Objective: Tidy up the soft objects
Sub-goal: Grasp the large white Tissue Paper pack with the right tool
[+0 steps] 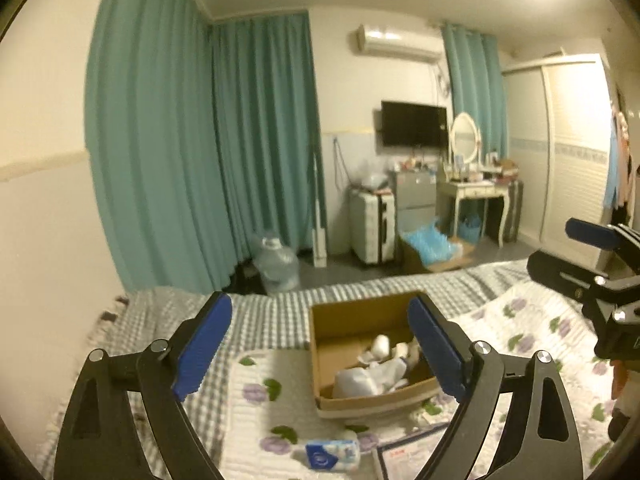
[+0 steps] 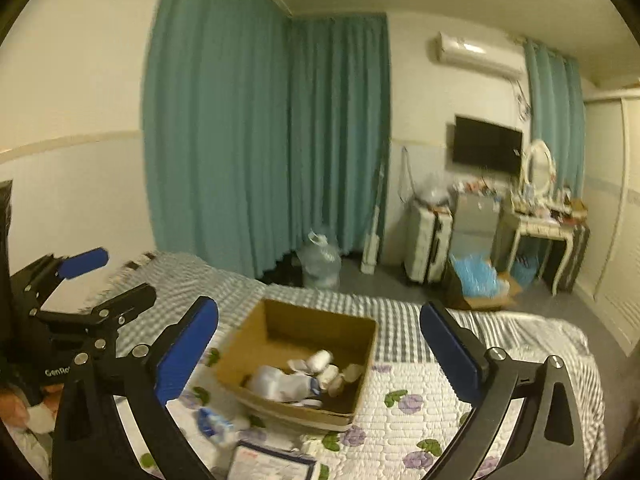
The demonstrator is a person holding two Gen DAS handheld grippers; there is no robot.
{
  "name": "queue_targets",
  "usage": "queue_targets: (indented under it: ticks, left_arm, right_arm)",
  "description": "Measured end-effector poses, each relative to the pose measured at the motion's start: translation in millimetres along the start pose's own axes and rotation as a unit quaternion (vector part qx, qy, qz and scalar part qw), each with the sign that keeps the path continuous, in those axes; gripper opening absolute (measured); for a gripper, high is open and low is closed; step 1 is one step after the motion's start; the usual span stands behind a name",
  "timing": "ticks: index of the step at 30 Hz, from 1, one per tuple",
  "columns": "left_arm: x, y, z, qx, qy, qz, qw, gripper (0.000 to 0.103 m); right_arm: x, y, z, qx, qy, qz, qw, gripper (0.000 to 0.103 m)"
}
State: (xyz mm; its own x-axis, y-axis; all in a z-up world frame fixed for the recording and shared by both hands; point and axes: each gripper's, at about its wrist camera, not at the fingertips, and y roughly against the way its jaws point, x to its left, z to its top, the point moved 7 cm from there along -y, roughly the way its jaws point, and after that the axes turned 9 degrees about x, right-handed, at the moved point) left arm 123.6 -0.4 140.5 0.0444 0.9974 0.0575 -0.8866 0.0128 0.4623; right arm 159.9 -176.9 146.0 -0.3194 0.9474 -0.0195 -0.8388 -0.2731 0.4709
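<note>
Soft white things (image 1: 372,376) lie in the cardboard box (image 1: 340,320) on the bed. Seen from the left wrist, the box sits on the flowered quilt (image 1: 256,412). The left gripper (image 1: 320,356) hangs above the box. Its jaws stand wide apart and hold nothing. The box shows between the two blue pads (image 1: 204,344). A small blue and white pack (image 1: 332,454) lies on the quilt, just in front of the box. A flat paper with a blue border (image 1: 408,448) lies beside that pack, also in front of the box. The right gripper (image 1: 560,248) shows to the right of the box, up in the air, wide open and empty.

Seen from the right wrist, the same box (image 2: 296,328) holds the white things (image 2: 300,380). The right gripper (image 2: 320,352) hangs above the box, jaws spread wide, nothing in them. The blue and white pack (image 2: 216,424) lies blurry on the quilt (image 2: 420,400), just left of the box's near corner. The left gripper (image 2: 104,276) is left of the box, open too.

I think the next good step is to fetch that pack, as it is the one soft thing outside the box. Come down slowly over it with the jaws wide. Keep the pads clear of the paper and the box wall. Squeeze gently, since a soft pack squashes. Lift it over the box rim, then let go low inside the box so it does not bounce out.
</note>
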Motion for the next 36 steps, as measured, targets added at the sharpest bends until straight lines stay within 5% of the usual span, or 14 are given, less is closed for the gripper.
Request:
queue_targets:
  ticks: [7,13,15,21,27,31,36]
  left_arm:
    - [6.2,47.6,-8.7,-0.031,-0.017,0.021,0.9992,0.091]
    - [10.7,31.1,-44.0,0.007,-0.002,0.016,0.9999,0.091]
    - [17.5,16.0,-63.6,0.037,0.012,0.051,0.9979,0.091]
    - [16.6,-56.0,-132.6,0.105,0.038,0.027,0.9933,0.091]
    - [5.4,-97.0,-195.7,0.169,0.004,0.035,0.9850,0.091]
    - [14.3,-110.1,-212.9,0.193,0.009,0.032,0.9806,0.091]
    - [14.4,-119.3,-218.3,0.201,0.008,0.027,0.9792,0.091]
  right_arm:
    - [42.2,60.6,-5.7,-0.024,0.046,0.005,0.999,0.102]
    - [57.3,54.7,-38.4,0.000,0.043,0.009,0.999,0.102]
    - [62.7,41.3,-59.7,0.014,0.045,0.011,0.999,0.102]
    - [71.4,-32.7,-151.8,0.114,0.029,0.027,0.993,0.102]
    - [74.1,-105.4,-232.6,0.204,0.025,0.028,0.978,0.102]
    - [82.2,-137.2,-263.0,0.246,0.003,0.062,0.967,0.102]
    - [86.1,-168.4,-282.4,0.267,0.038,0.025,0.963,0.103]
